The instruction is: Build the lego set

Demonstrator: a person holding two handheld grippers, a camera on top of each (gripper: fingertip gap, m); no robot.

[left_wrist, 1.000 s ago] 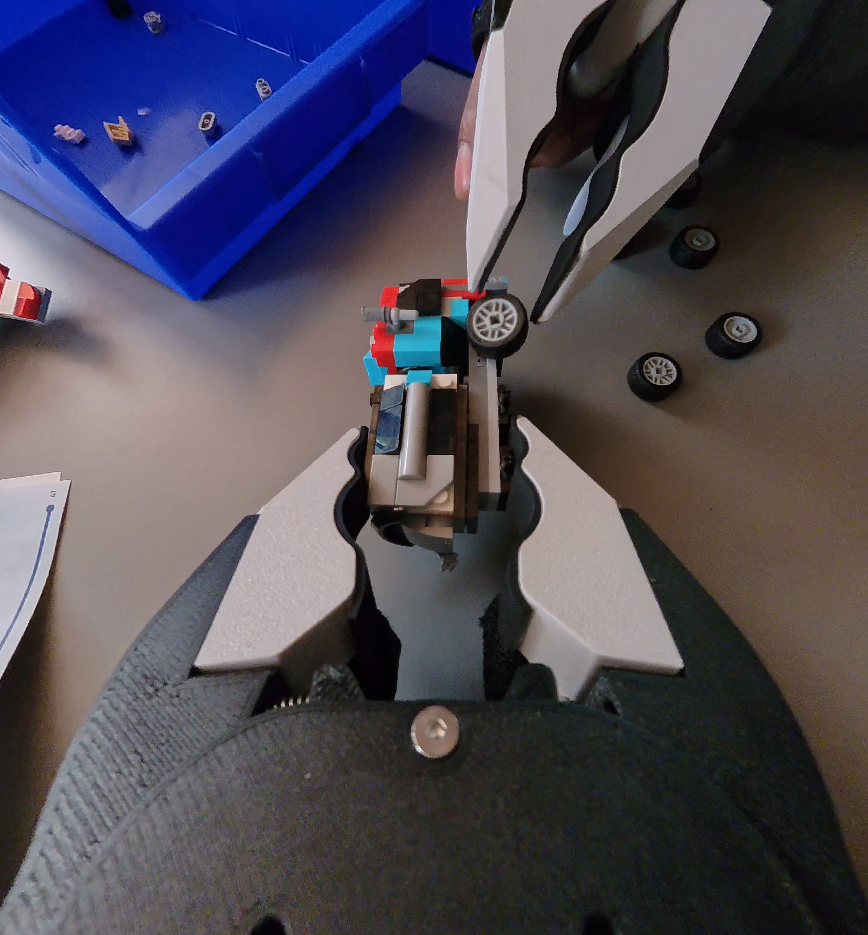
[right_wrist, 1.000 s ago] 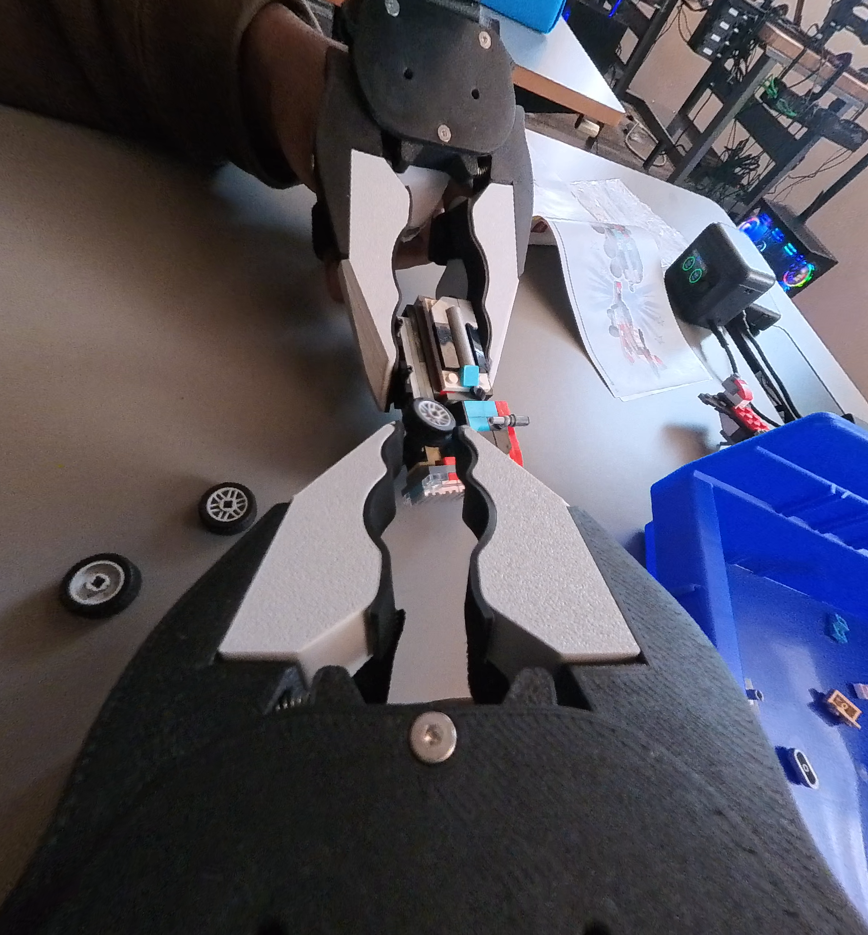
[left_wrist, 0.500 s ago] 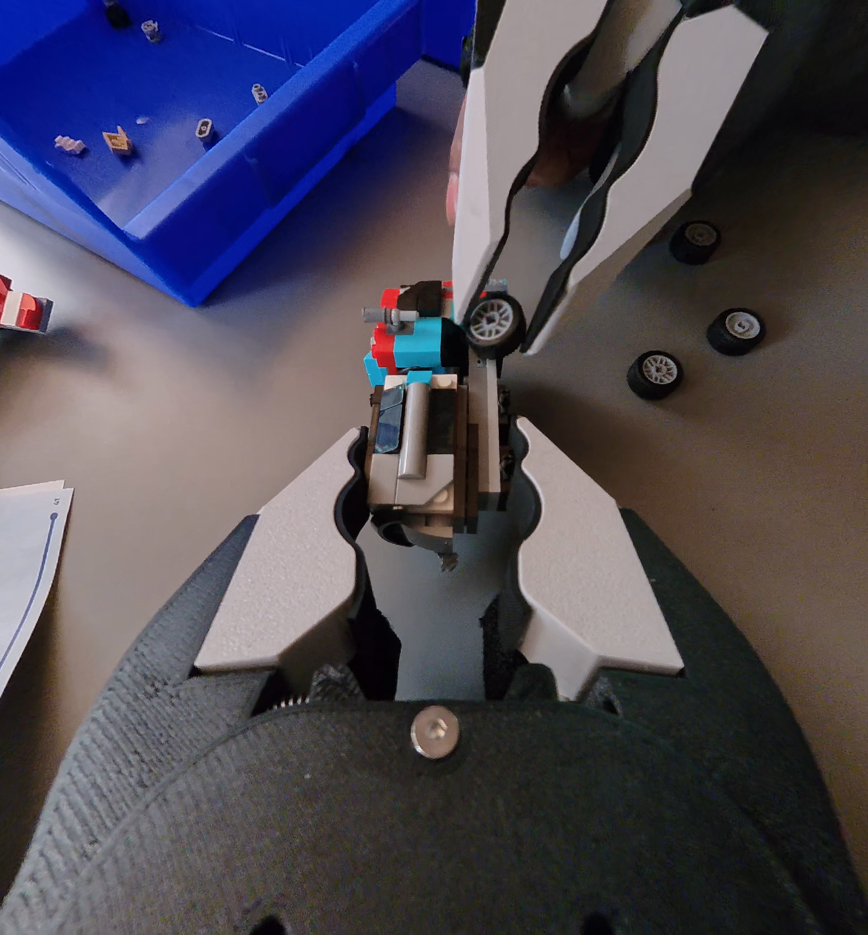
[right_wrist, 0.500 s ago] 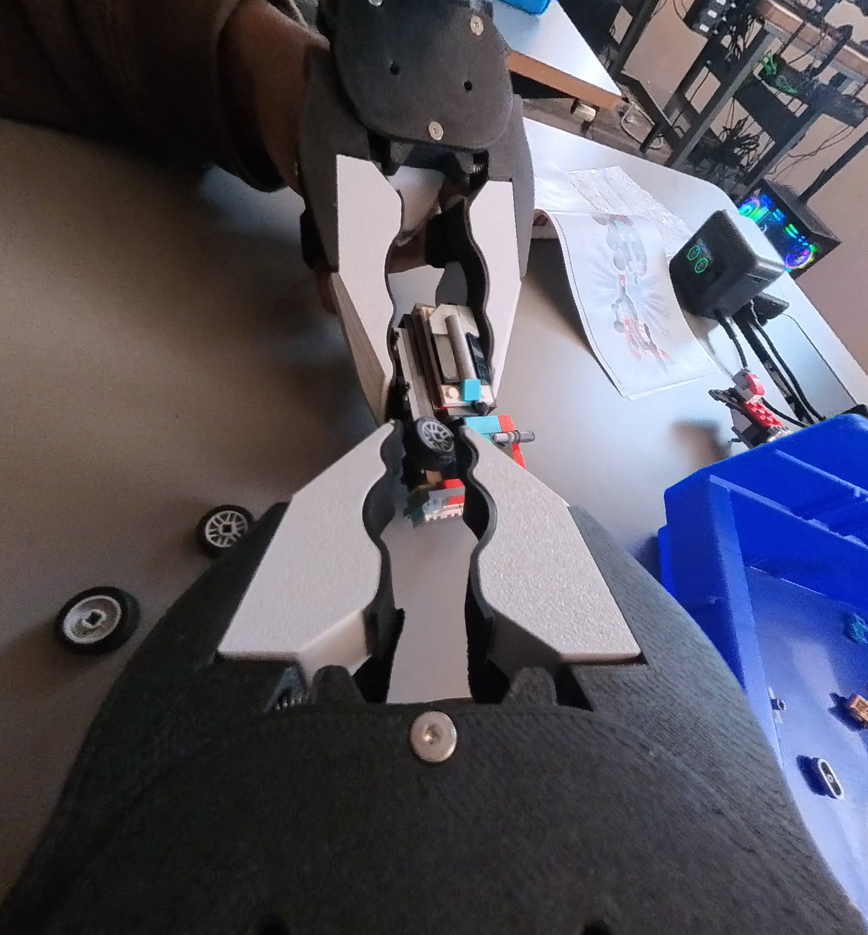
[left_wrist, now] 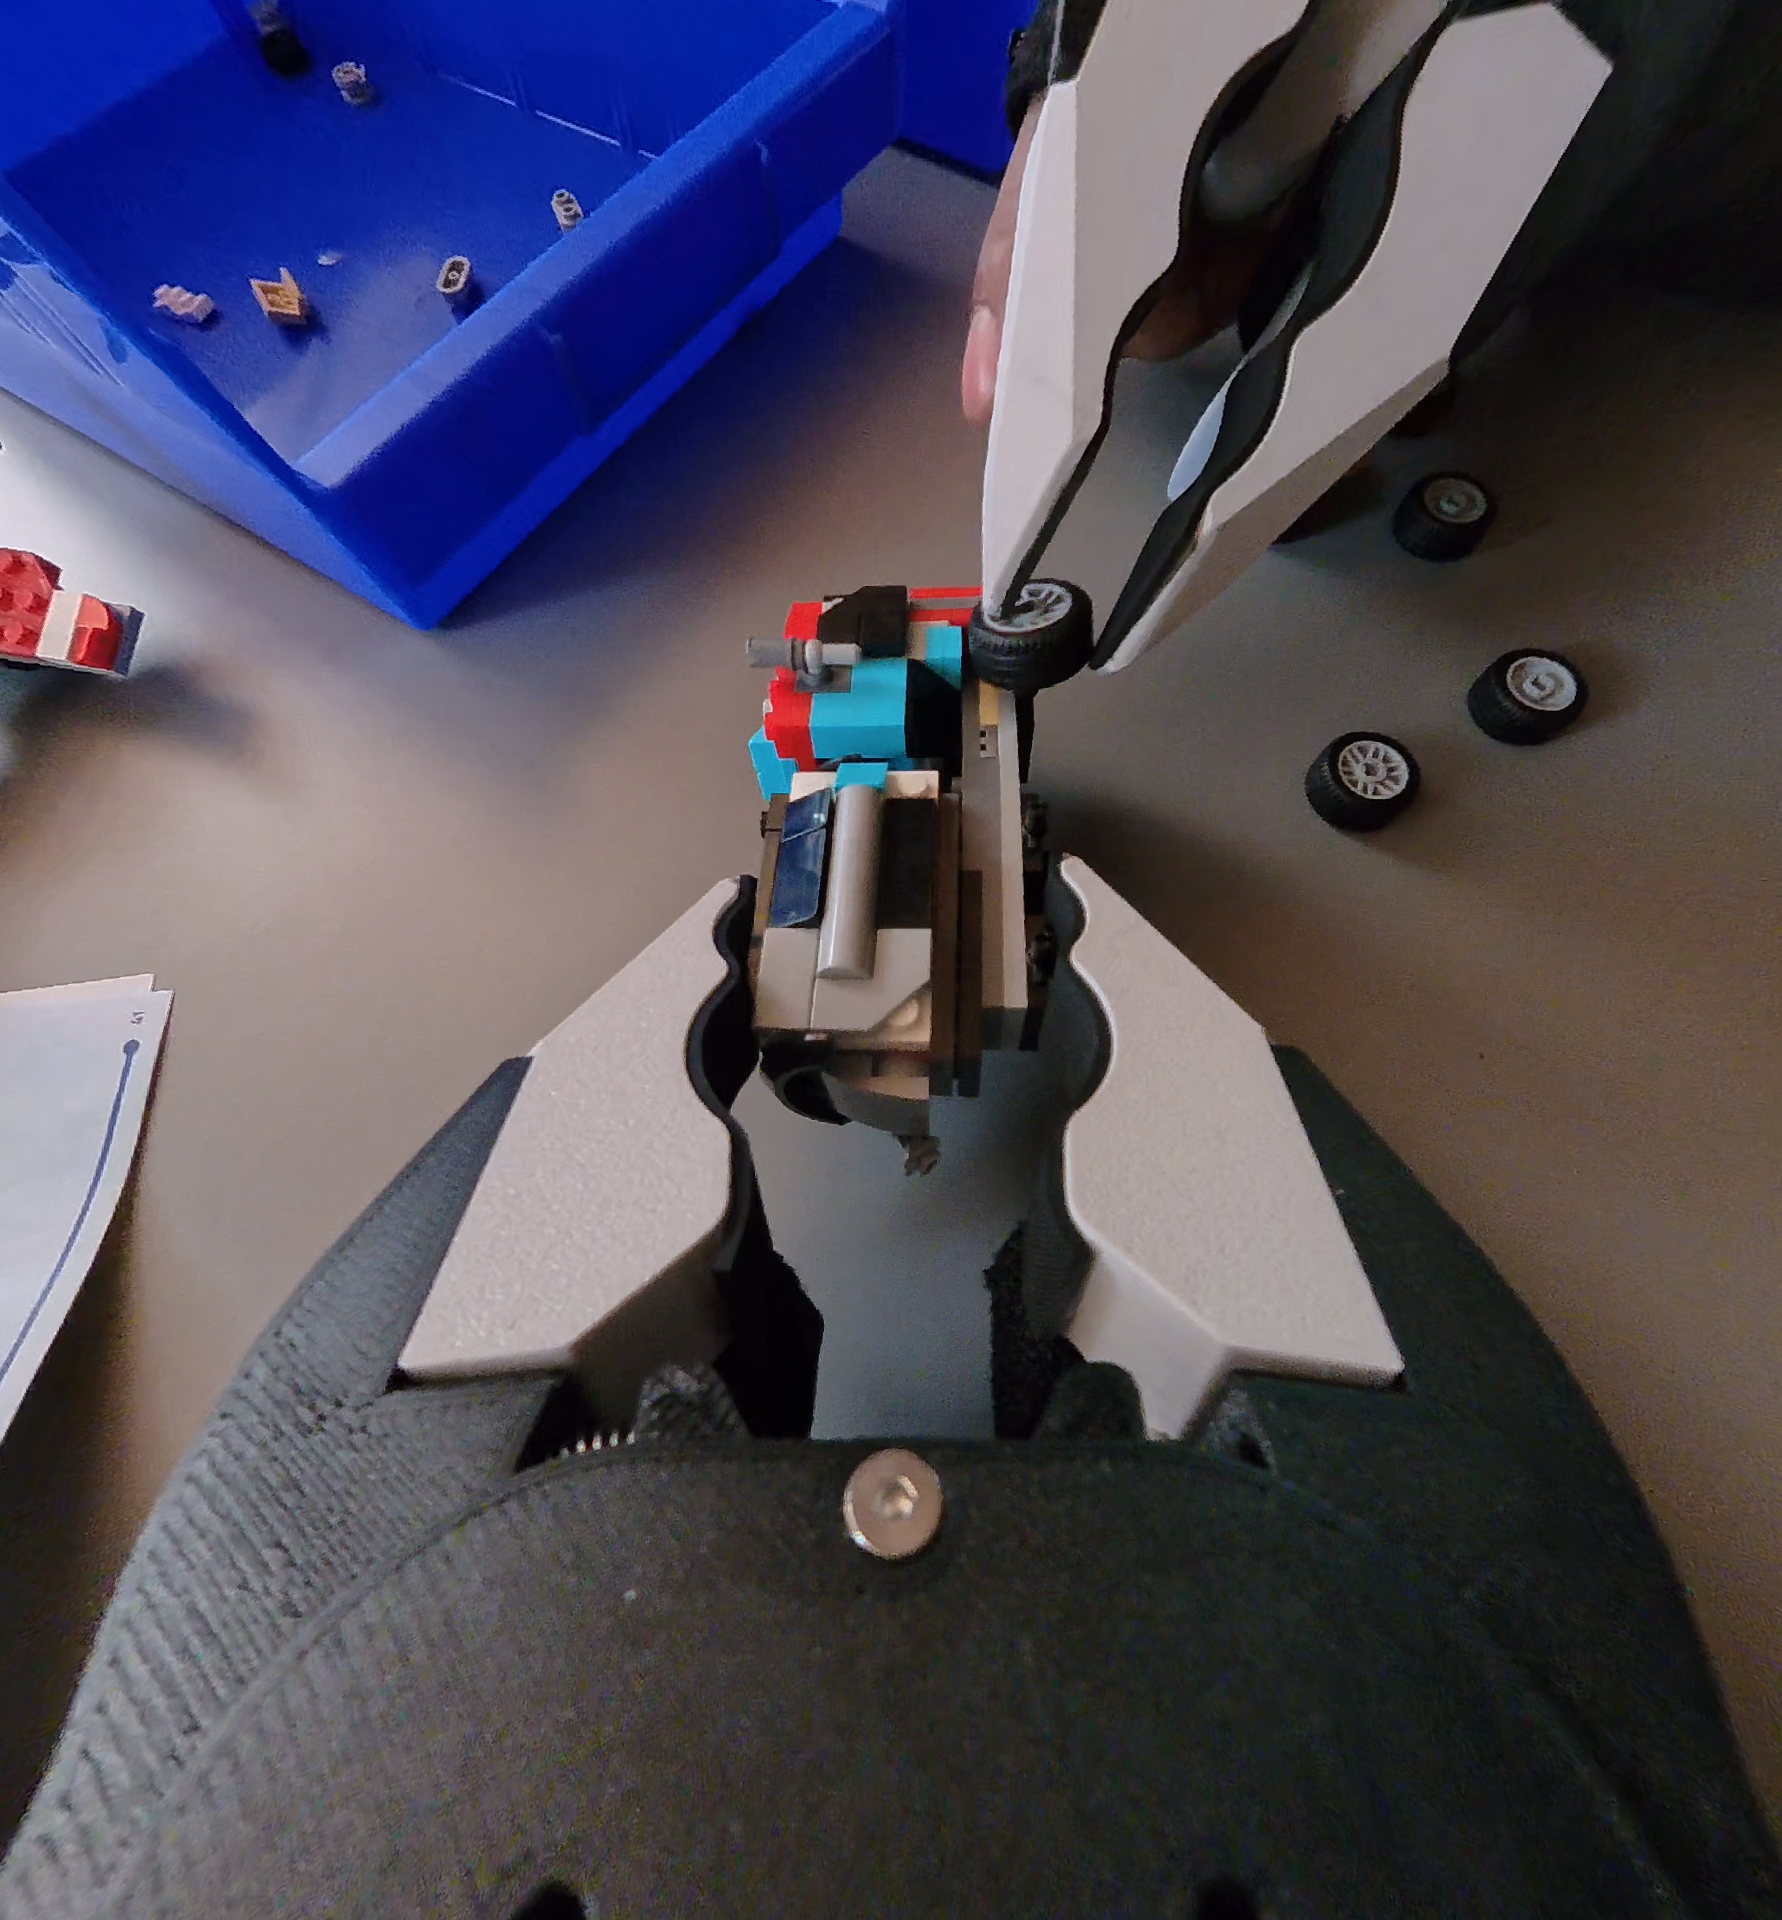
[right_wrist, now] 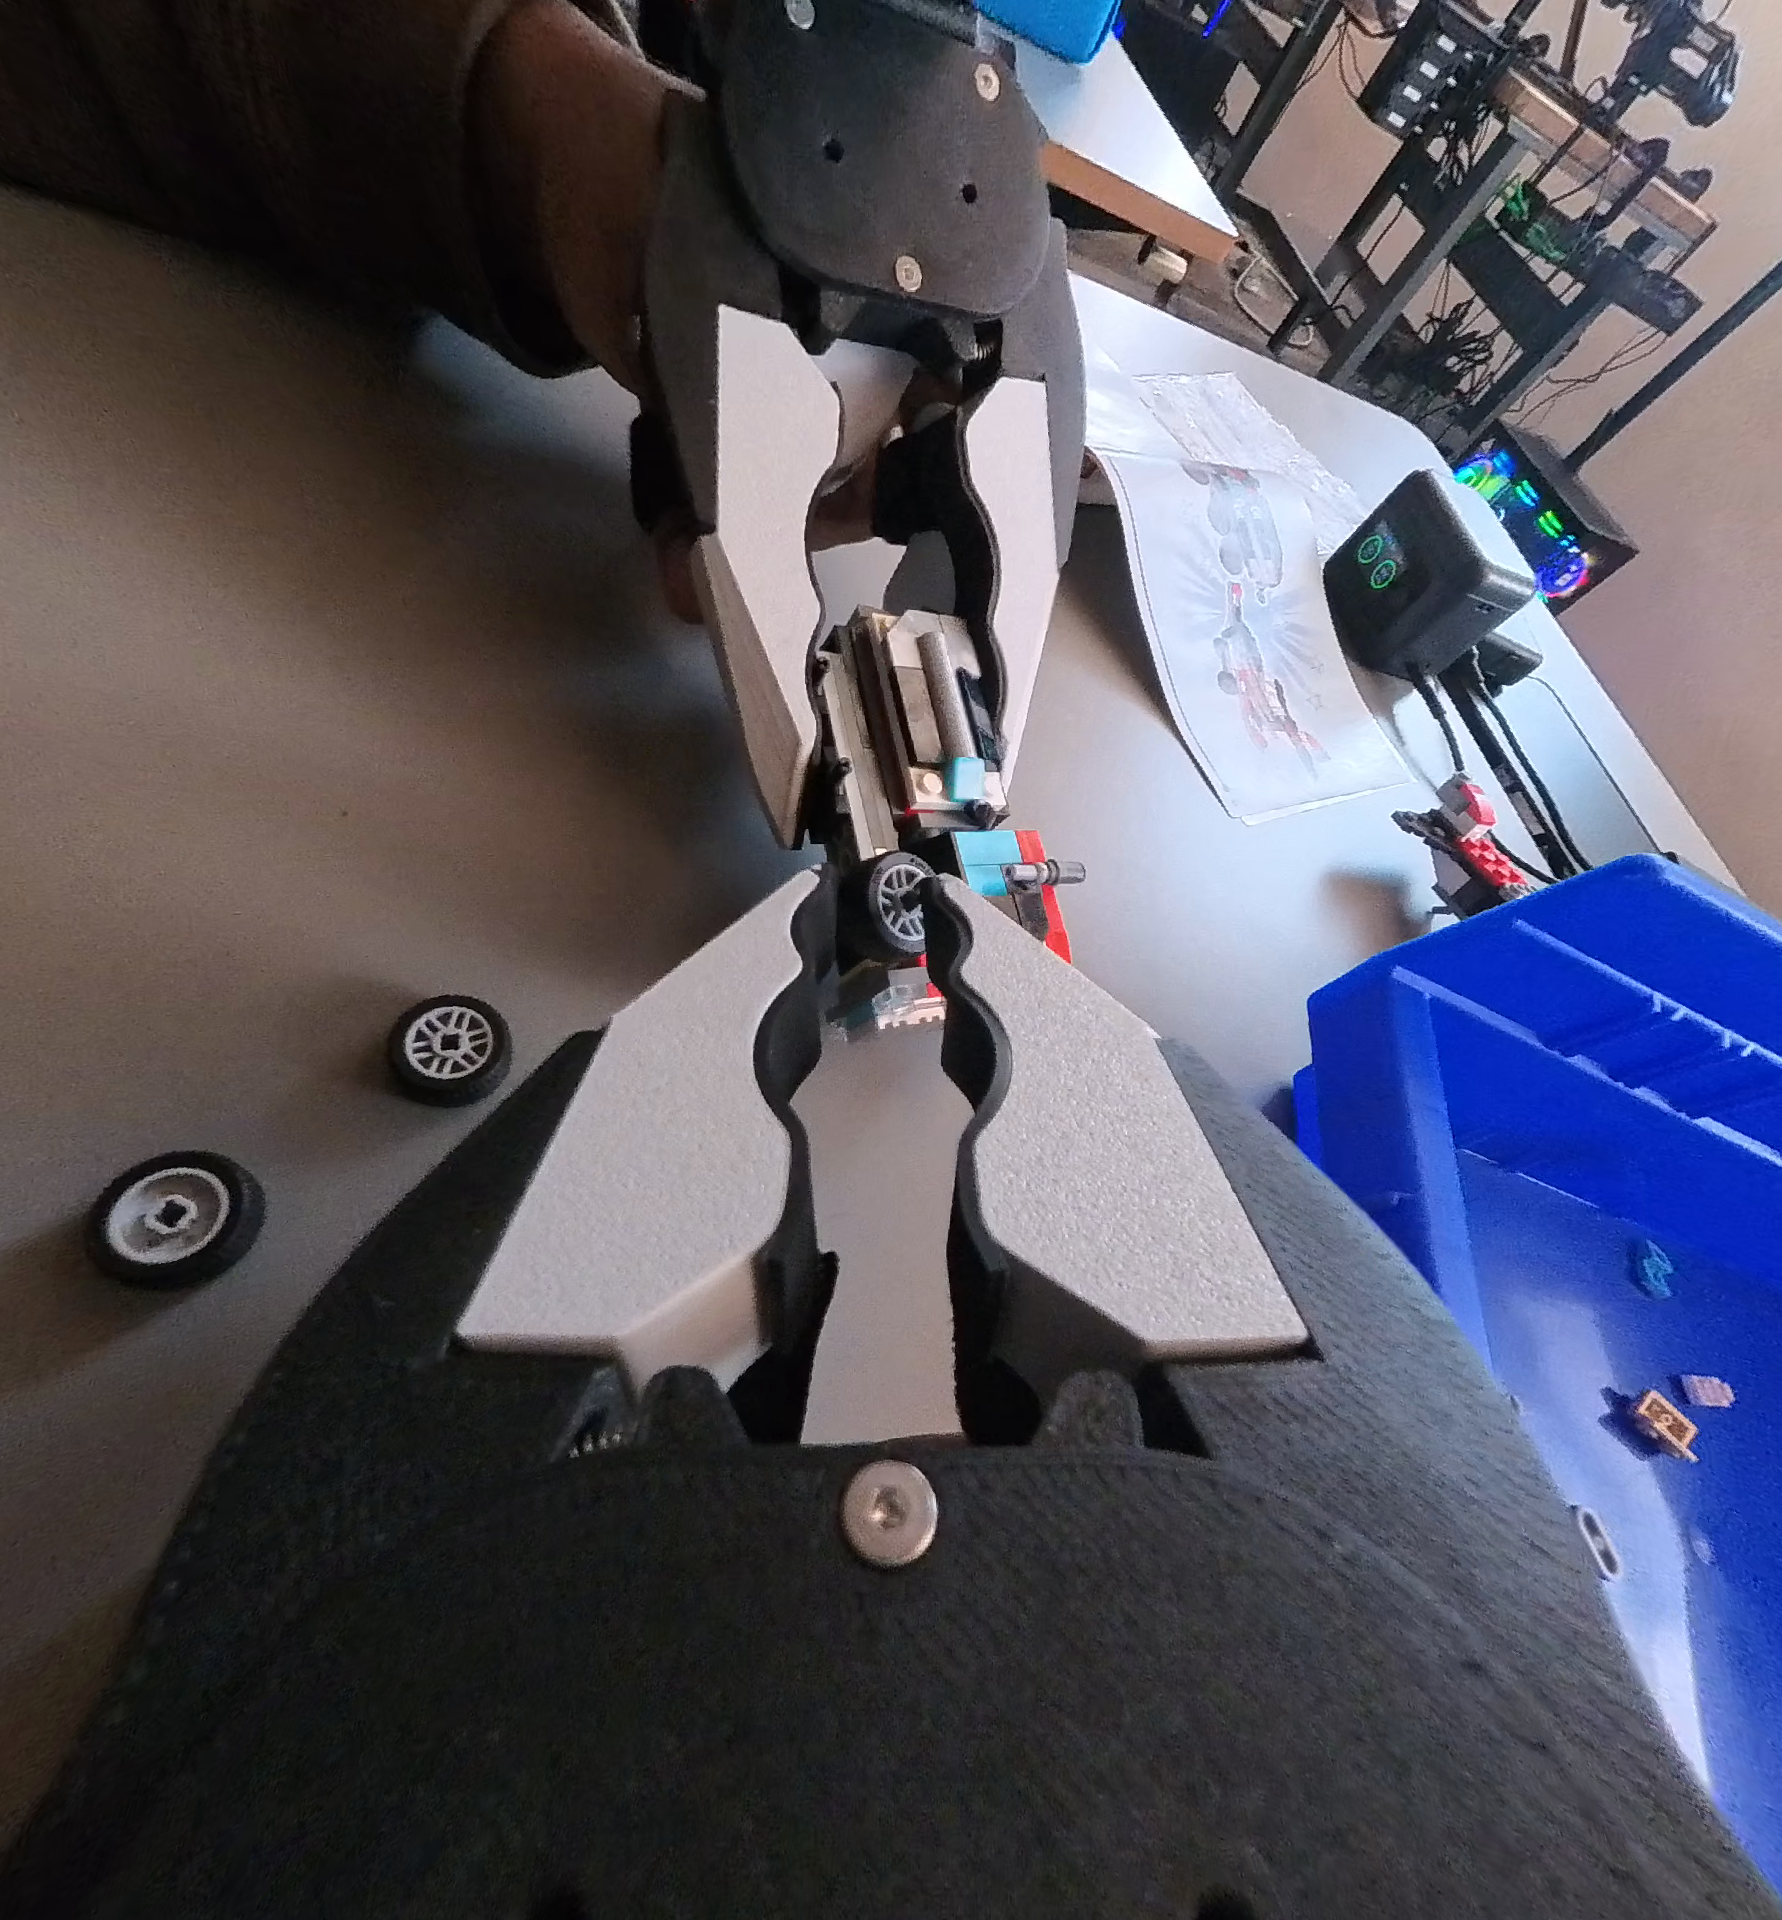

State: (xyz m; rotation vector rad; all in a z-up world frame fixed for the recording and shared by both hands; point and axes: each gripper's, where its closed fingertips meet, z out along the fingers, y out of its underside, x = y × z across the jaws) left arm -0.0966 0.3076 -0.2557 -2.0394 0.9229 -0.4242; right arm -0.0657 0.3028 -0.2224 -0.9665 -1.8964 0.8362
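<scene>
My left gripper (left_wrist: 897,883) is shut on a brick-built vehicle (left_wrist: 887,914) of grey, black, turquoise and red bricks, and holds it by its sides just above the table. My right gripper (right_wrist: 876,888) is shut on a small black wheel (right_wrist: 897,909) with a grey spoked hub, and holds it against the vehicle's (right_wrist: 918,707) far end. In the left wrist view the right gripper (left_wrist: 1048,629) comes down from the upper right with the wheel (left_wrist: 1030,634) at its tips. In the right wrist view the left gripper (right_wrist: 902,790) faces mine.
Three loose wheels (left_wrist: 1363,779) (left_wrist: 1526,694) (left_wrist: 1443,514) lie on the grey table. A blue bin (left_wrist: 554,343) holds several small parts. Also on the table are an instruction sheet (left_wrist: 25,1122), a small red brick assembly (left_wrist: 25,613) and a black device (right_wrist: 1417,582) with cables. Left tips to right tips: about 5 cm.
The right gripper has tilted the wheel, so its tread rather than its hub faces the left camera, and has closed a little on it. The left gripper and vehicle have stayed in place.
</scene>
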